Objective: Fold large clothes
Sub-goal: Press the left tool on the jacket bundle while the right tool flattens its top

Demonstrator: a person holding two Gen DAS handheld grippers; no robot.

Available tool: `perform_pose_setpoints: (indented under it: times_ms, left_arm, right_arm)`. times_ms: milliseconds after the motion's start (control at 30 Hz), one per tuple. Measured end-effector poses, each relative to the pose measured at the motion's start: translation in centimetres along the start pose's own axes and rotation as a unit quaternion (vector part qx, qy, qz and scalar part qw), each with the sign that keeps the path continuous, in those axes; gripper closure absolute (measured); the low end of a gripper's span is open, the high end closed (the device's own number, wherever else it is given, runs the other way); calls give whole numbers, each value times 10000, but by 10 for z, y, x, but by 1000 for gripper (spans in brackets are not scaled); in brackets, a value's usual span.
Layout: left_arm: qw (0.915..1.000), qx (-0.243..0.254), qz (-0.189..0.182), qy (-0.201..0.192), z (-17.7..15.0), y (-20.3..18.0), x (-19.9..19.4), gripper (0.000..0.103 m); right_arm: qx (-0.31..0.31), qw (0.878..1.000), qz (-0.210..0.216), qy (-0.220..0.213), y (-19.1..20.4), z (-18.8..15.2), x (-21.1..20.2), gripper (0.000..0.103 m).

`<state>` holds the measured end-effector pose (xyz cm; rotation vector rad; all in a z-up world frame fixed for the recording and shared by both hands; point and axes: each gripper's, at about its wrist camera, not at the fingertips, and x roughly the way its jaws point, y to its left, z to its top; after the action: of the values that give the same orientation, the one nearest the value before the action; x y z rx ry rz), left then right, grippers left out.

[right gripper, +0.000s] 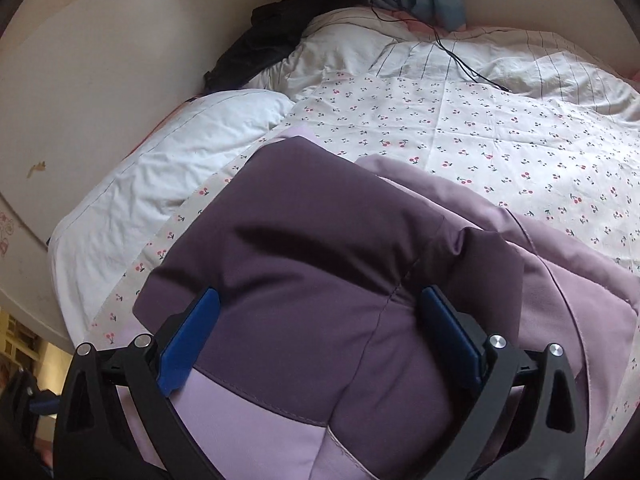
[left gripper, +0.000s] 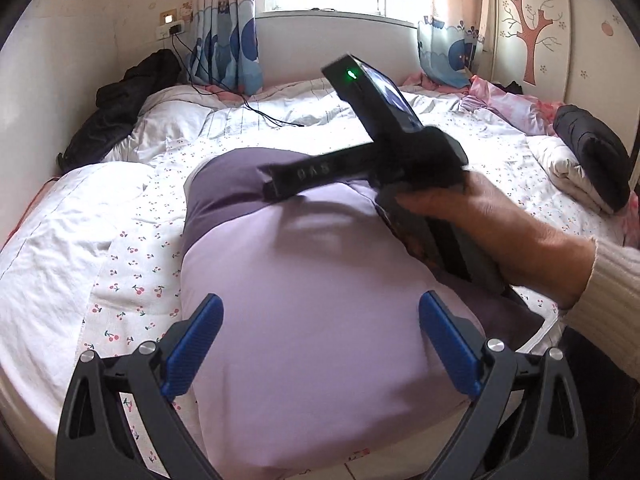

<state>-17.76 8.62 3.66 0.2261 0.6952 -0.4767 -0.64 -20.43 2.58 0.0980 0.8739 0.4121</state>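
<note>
A padded purple garment [left gripper: 304, 288], light lilac with a dark purple part at its far end, lies folded into a thick bundle on the bed. My left gripper [left gripper: 320, 344] is open just above its near end, nothing between the blue fingers [left gripper: 196, 344]. The right gripper's body, held in a hand [left gripper: 492, 220], crosses over the bundle's far right part in the left wrist view. In the right wrist view my right gripper [right gripper: 320, 328] is open, hovering over the dark purple part [right gripper: 304, 248] of the garment, with lilac fabric [right gripper: 568, 288] to the right.
The bed has a cherry-print sheet [left gripper: 140, 264] and a white quilt [left gripper: 52, 240] at the left. Black clothing [left gripper: 120, 104] lies at the far left by the wall, another dark garment [left gripper: 592, 160] at the right. A black cable [left gripper: 256, 112] runs across the bed. A window with curtains [left gripper: 228, 40] is behind.
</note>
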Motion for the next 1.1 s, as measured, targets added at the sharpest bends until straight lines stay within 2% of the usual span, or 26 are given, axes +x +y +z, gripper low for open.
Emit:
perform_pose_setpoints:
  times_ms: [167, 1100]
  left_arm:
    - [10000, -16, 35, 36, -1, 3, 2, 9]
    - [9999, 99, -4, 83, -1, -1, 8, 9]
  right_arm:
    - [242, 9988, 347, -249, -22, -13, -8, 7]
    - [637, 9889, 1059, -822, -53, -35, -3, 7]
